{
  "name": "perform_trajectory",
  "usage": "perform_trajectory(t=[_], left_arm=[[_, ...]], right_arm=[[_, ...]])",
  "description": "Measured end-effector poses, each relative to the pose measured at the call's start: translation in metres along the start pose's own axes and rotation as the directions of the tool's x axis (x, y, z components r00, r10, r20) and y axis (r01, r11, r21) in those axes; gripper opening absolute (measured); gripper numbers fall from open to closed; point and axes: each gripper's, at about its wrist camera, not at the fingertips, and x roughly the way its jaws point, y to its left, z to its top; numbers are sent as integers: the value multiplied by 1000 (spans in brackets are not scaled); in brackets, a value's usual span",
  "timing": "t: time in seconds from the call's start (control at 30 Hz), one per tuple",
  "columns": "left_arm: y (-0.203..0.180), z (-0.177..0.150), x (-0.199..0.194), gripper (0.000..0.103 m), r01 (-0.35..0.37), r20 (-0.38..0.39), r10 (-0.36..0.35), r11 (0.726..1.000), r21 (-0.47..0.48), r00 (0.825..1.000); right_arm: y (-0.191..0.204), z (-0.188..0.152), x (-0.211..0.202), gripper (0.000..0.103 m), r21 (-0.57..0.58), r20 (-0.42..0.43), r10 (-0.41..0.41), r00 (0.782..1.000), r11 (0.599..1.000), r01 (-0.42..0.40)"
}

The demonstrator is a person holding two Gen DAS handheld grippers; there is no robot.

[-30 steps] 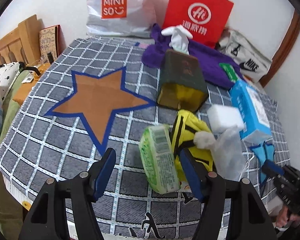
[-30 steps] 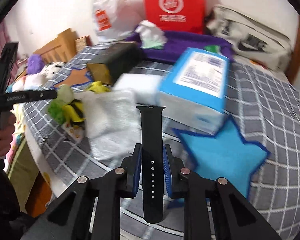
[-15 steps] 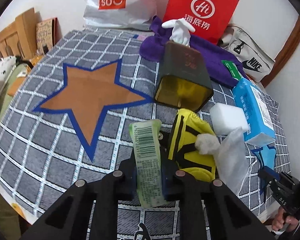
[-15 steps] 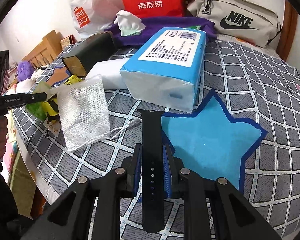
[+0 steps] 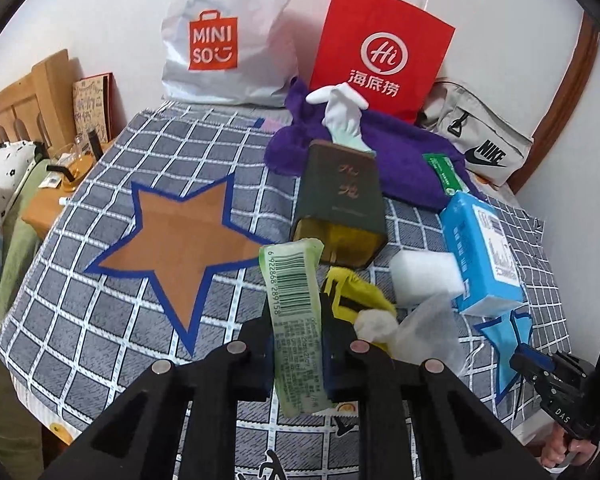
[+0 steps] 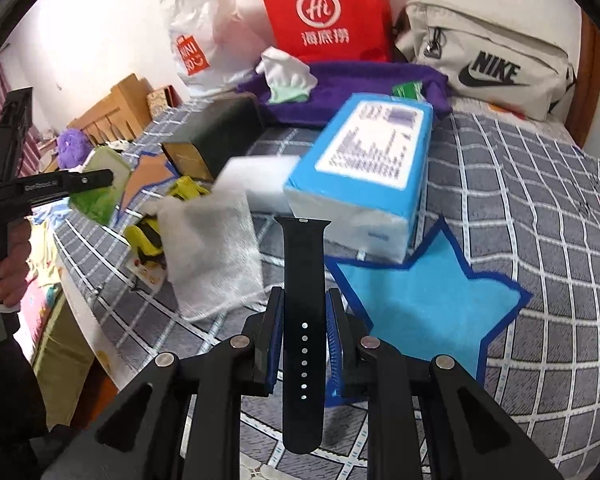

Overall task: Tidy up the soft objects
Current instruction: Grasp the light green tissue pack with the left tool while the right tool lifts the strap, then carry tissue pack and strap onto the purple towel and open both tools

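My left gripper (image 5: 296,344) is shut on a green tissue pack (image 5: 294,312) with a barcode, held above the checked cloth near the orange star (image 5: 176,236). That pack (image 6: 100,188) also shows at the left of the right wrist view. My right gripper (image 6: 302,336) is shut on a black watch strap (image 6: 303,288), lifted beside the blue star (image 6: 424,304). On the cloth lie a yellow pouch (image 5: 356,300), a white mesh bag (image 6: 212,252), a white sponge (image 5: 424,276) and a blue tissue pack (image 6: 364,172).
A dark green box (image 5: 340,200) lies on its side mid-bed, with a purple towel (image 5: 404,160) and white glove (image 5: 344,112) behind. Miniso bag (image 5: 224,44), red paper bag (image 5: 380,52) and Nike bag (image 5: 480,144) line the wall. The bed edge drops off at left.
My left gripper closed on the green tissue pack and lifted it off the cloth. My right gripper kept its hold on the watch strap and shifted slightly near the blue star.
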Motion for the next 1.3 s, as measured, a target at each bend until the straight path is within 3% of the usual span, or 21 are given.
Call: perform_trajectory(t=[0.27, 0.53, 1.3], left_arm=[[-11, 22, -7, 17, 10, 33, -11, 1000, 24, 999], [-18, 50, -2, 17, -31, 42, 29, 998, 46, 999], [-32, 121, 45, 17, -55, 32, 53, 995, 79, 998]], right_arm=[[-1, 30, -11, 20, -3, 43, 37, 998, 999, -37], [-5, 72, -15, 20, -23, 85, 62, 994, 998, -60], [-43, 179, 29, 20, 3, 134, 22, 991, 1000, -23]])
